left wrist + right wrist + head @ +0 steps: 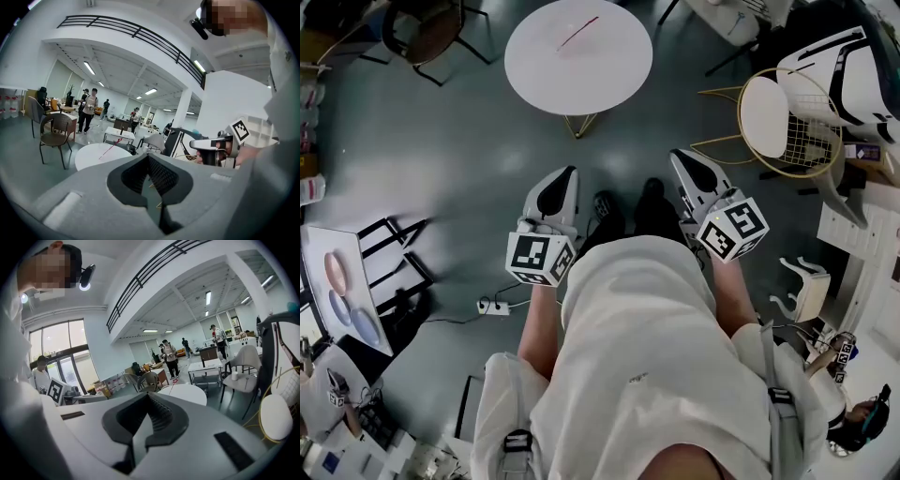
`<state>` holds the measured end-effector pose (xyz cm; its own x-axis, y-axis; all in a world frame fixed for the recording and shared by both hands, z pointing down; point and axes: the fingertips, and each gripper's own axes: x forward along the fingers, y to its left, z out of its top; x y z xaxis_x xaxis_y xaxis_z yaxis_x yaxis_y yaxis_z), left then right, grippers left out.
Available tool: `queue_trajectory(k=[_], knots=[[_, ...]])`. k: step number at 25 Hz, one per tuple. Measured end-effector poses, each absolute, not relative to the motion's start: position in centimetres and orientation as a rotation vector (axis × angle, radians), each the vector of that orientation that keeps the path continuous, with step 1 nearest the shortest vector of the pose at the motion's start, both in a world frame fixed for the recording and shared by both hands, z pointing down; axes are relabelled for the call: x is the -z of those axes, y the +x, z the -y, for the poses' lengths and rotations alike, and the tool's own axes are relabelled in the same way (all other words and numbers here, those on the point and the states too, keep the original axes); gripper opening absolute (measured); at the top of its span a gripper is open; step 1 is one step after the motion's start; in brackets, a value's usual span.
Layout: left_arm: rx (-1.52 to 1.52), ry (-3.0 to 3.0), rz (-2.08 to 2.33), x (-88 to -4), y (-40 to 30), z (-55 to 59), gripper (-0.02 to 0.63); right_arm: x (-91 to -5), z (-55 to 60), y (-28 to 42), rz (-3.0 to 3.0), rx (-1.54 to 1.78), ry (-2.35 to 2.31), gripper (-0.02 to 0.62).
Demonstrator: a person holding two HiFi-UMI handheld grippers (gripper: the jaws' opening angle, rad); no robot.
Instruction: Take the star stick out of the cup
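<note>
Pointing slightly downward side by side, left claw (571, 172) and right claw (676, 155) are both pressed together.

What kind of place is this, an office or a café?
Probably a big open office lounge: a round white table, a brown chair beside it, a railed balcony overhead, and people standing farther back.

The floor (441, 150) is smooth grey with a faint sheen, and the round table (609, 75) has a smooth, matt white top on thin gold-toned metal legs. The left gripper (570, 173) and right gripper (677, 155) have matt pale-grey plastic shells, with black, ribbed, rubbery-looking pads (159, 413). The person's shirt (647, 347) is plain pale cloth, and the wire chair (806, 145) is gold-toned metal.
</note>
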<state>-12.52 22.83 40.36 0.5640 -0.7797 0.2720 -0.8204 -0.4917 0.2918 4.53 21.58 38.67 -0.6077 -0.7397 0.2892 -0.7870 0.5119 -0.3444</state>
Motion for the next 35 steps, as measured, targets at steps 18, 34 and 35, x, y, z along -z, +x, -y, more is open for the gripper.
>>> queue_trajectory(k=[18, 34, 35], knots=[[-0.151, 2.364, 1.381, -39.7, -10.4, -19.0, 0.009, -38.5, -16.4, 6.9, 2.668, -0.697, 1.285, 0.006], [-0.142, 2.294, 1.573, -37.8, -4.8, -10.6, 0.009, -37.5, -5.1, 10.4, 2.771, -0.625, 1.021, 0.006], [-0.141, 2.288, 1.586, -37.7, -4.3, -10.1, 0.009, -37.5, -4.4, 10.9, 2.775, -0.623, 1.008, 0.006]])
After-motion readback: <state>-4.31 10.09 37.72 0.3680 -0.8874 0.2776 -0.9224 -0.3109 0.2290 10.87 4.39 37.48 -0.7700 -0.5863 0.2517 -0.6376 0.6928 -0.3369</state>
